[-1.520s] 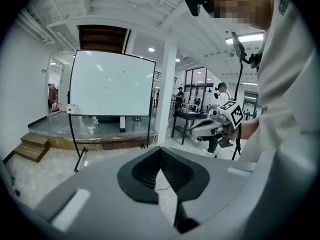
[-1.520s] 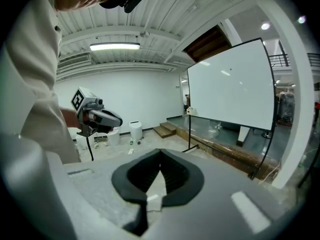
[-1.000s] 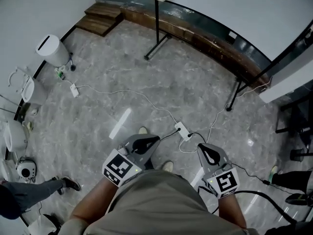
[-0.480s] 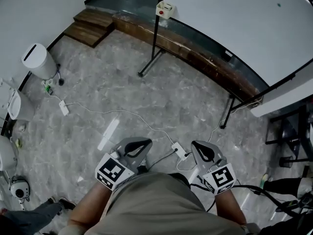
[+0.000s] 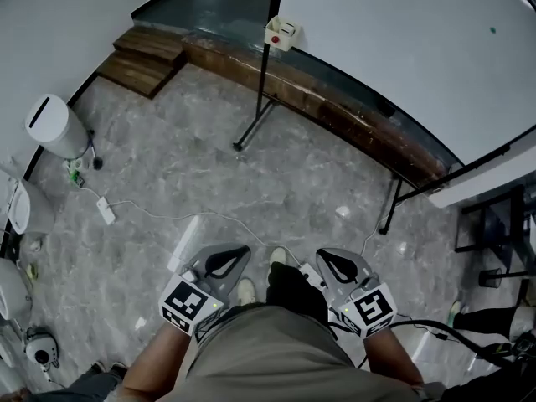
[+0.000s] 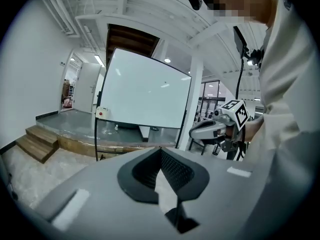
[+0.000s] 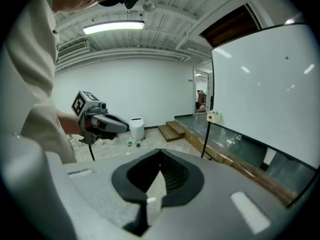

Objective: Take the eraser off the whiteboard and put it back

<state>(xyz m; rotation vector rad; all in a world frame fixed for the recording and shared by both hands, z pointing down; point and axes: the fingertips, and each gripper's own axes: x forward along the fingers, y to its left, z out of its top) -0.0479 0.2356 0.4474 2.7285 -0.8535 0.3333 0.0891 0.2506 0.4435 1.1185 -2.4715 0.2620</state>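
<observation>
Grey marbled floor (image 5: 209, 166) fills most of the head view, and the person stands on it well back from the whiteboard (image 5: 394, 48), which slants across the upper right on a black-legged stand. What looks to be the eraser (image 5: 283, 32), a small cream block with a red spot, sits at the board's lower left corner, right against the stand's upright black post; it shows again in the left gripper view (image 6: 102, 112) and the right gripper view (image 7: 213, 116), far from both tools. The left gripper (image 5: 234, 255) is held low, close to the person's body, its jaws clenched tip to tip with nothing between them, only floor showing through the gap behind the tips. The right gripper (image 5: 329, 262) is held level with it just to the other side, likewise closed and empty. Each tool appears in the other's camera, with the marker cube riding on top. A raised platform edged in dark wood (image 5: 335, 111) runs under the board, and wooden steps (image 5: 142, 61) lead up to it at the far left. A white bin (image 5: 54, 126) stands by the left wall, and a white power strip (image 5: 105, 210) lies near it with a thin cable trailing over the floor.
</observation>
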